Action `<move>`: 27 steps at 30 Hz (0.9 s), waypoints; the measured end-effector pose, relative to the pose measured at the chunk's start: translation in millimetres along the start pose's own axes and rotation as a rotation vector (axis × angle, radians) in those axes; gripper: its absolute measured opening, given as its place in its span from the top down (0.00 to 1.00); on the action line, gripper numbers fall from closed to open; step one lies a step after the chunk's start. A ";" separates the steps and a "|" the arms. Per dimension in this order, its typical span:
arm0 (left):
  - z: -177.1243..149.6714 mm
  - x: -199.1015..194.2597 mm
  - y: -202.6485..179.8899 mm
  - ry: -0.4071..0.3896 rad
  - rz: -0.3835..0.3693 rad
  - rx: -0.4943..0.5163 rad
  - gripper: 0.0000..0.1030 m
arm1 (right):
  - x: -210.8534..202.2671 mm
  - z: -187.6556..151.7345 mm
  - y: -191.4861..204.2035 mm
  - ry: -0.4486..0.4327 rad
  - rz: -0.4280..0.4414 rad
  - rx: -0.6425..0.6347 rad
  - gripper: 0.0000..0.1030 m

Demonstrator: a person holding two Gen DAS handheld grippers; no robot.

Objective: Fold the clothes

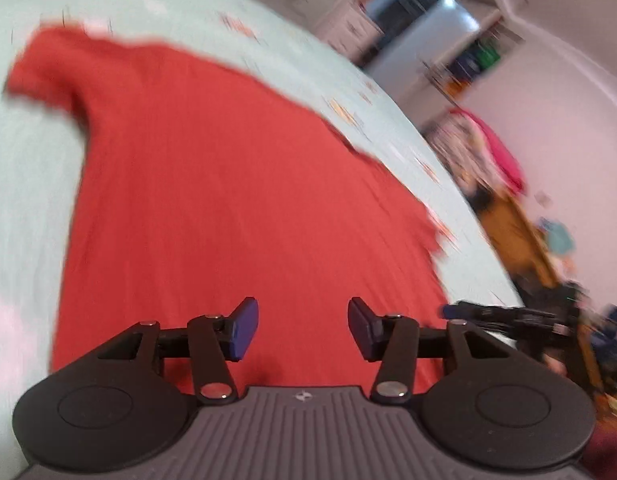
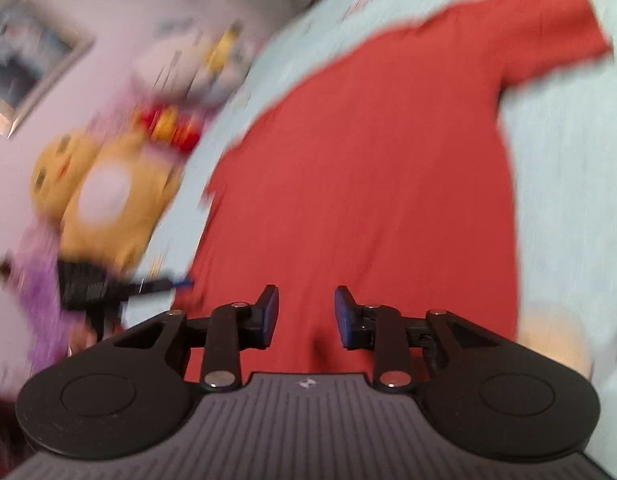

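Left gripper (image 1: 303, 328): jaws apart, blue pads (image 1: 244, 328) facing each other across an empty gap, fingers angled downward. Right gripper (image 2: 307, 316): jaws apart by a narrower gap, nothing between its blue pads (image 2: 270, 316), likewise pitched downward. Each gripper's tip appears at the edge of the other's view.

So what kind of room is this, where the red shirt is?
Probably a bedroom. The red shirt lies spread flat on a wide bed with a pale green sheet, a big yellow stuffed toy sits beside it, and shelves stand against the wall.
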State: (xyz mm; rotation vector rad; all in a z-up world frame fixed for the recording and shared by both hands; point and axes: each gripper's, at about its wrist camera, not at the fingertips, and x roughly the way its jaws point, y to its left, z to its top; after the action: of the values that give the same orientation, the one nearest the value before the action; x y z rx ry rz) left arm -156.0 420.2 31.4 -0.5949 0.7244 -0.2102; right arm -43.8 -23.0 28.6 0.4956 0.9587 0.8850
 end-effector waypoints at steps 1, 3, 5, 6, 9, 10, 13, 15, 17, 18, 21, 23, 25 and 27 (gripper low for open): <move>4.0 10.5 5.3 -0.013 0.050 -0.012 0.48 | 8.5 14.8 -6.7 -0.051 -0.011 0.018 0.69; 11.2 31.2 16.9 -0.034 0.153 -0.039 0.52 | 27.2 31.7 -23.5 -0.104 -0.028 0.083 0.69; 2.9 21.7 17.6 0.033 0.096 -0.047 0.49 | 33.7 29.8 -32.3 -0.087 -0.022 0.096 0.70; -1.5 16.4 17.8 0.068 0.065 -0.051 0.49 | 33.8 23.9 -34.5 -0.060 -0.013 0.090 0.75; -14.8 0.5 18.3 0.174 -0.030 -0.062 0.49 | 34.3 5.4 -38.4 0.037 0.024 0.062 0.74; -18.0 -1.4 17.9 0.225 -0.073 -0.064 0.49 | 35.2 -2.6 -31.4 0.114 0.065 0.031 0.73; 4.1 9.9 17.1 0.181 -0.050 -0.040 0.49 | 39.5 15.5 -22.1 0.137 0.077 -0.022 0.70; 23.9 20.0 16.4 0.120 -0.025 -0.029 0.48 | 42.6 35.8 -18.3 0.113 0.063 -0.050 0.70; 50.4 43.1 23.7 0.030 -0.014 -0.073 0.47 | 52.3 68.4 -23.3 0.020 -0.004 -0.033 0.70; 63.7 54.9 27.5 -0.016 -0.009 -0.096 0.47 | 58.9 87.9 -28.1 -0.044 -0.052 -0.012 0.68; 102.4 97.2 26.9 -0.070 0.060 -0.096 0.46 | 92.6 141.5 -42.9 -0.144 -0.077 0.074 0.68; 118.8 119.6 28.9 -0.080 0.081 -0.099 0.46 | 118.0 163.7 -53.6 -0.154 -0.081 0.133 0.68; 134.9 141.8 31.1 -0.091 0.101 -0.102 0.45 | 144.6 178.5 -59.1 -0.146 -0.104 0.156 0.68; 139.8 148.9 31.5 -0.077 0.104 -0.072 0.45 | 166.7 177.3 -61.6 -0.133 -0.127 0.145 0.69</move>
State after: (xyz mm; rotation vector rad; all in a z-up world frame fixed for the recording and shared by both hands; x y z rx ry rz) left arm 47.5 450.7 12.8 -0.6289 0.6888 -0.0647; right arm 181.5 81.7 -7.1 0.6028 0.9255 0.6632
